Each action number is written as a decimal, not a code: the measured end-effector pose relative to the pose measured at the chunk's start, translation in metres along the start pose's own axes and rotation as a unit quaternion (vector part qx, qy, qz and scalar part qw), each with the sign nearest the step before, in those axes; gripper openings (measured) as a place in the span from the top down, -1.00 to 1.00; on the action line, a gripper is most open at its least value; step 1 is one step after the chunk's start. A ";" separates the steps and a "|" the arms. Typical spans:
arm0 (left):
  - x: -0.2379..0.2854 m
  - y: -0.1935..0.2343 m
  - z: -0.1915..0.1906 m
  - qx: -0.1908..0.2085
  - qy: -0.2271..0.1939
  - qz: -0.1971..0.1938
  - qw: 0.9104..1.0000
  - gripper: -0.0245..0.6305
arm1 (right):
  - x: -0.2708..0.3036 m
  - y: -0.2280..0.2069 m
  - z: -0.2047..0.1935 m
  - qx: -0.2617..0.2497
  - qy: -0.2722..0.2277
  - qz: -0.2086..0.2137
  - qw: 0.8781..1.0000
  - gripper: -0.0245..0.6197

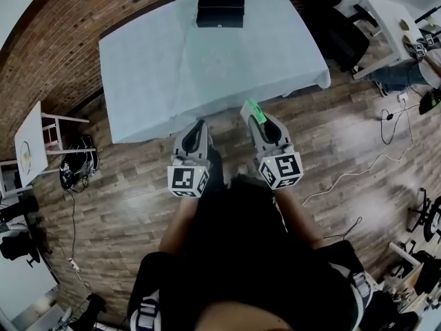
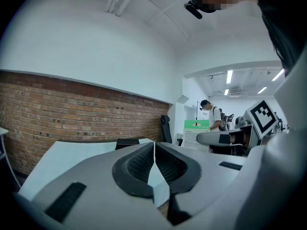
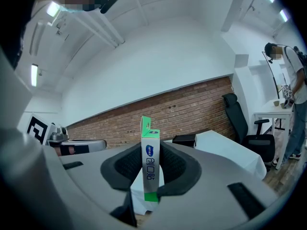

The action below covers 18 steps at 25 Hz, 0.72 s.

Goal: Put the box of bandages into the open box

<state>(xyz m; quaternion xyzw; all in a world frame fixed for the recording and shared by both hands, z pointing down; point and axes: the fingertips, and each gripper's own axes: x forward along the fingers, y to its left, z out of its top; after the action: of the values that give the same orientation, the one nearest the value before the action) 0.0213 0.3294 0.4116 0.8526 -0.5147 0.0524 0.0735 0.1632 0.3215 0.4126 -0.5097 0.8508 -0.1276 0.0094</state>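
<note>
view from above of a person standing on a wooden floor [image 1: 358, 150] at the near edge of a table [image 1: 158, 81] covered with a pale blue cloth, one gripper in each hand, both pointing toward the table. the left gripper [image 1: 198, 125] has its two jaws closed together with nothing between them; in the left gripper view the dark ribbed pads [image 2: 136, 166] meet along a thin line. the right gripper [image 1: 252, 109] is clamped on a box of bandages [image 1: 253, 107], a slim white carton with green ends. in the right gripper view the carton [image 3: 150, 164] stands upright between the pads, pinched by its narrow sides, with its green top flap poking above the jaws. the carton is held in the air at the table's near edge, not resting on anything. a black box [image 1: 220, 9] sits alone at the far edge of the table, close to a brick wall [image 1: 62, 40] and well apart from both grippers. a black office chair [image 3: 242, 123] stands beside the table's right end, and another person [image 3: 293, 75] stands at a white desk further right.
</note>
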 end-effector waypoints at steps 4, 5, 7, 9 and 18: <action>0.019 0.011 0.002 -0.001 -0.002 -0.005 1.000 0.81 | 0.021 -0.004 0.005 -0.005 -0.001 0.002 1.000 0.61; 0.025 0.017 0.003 -0.001 -0.003 -0.006 1.000 0.81 | 0.029 -0.006 0.005 -0.006 -0.001 0.001 1.000 0.61; 0.039 0.030 0.004 -0.004 -0.005 -0.007 1.000 0.81 | 0.046 -0.009 0.006 -0.007 0.000 -0.002 1.000 0.61; 0.056 0.044 0.007 -0.009 -0.007 -0.009 1.000 0.81 | 0.062 -0.013 0.008 -0.009 0.003 -0.005 1.000 0.61; 0.138 0.109 0.031 -0.011 -0.007 -0.034 0.999 0.81 | 0.154 -0.032 0.020 -0.013 0.016 -0.024 1.000 0.61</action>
<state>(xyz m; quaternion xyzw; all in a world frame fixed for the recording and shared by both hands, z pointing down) -0.0109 0.1539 0.4119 0.8690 -0.4865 0.0384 0.0813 0.1199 0.1690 0.4176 -0.5278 0.8399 -0.1255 -0.0140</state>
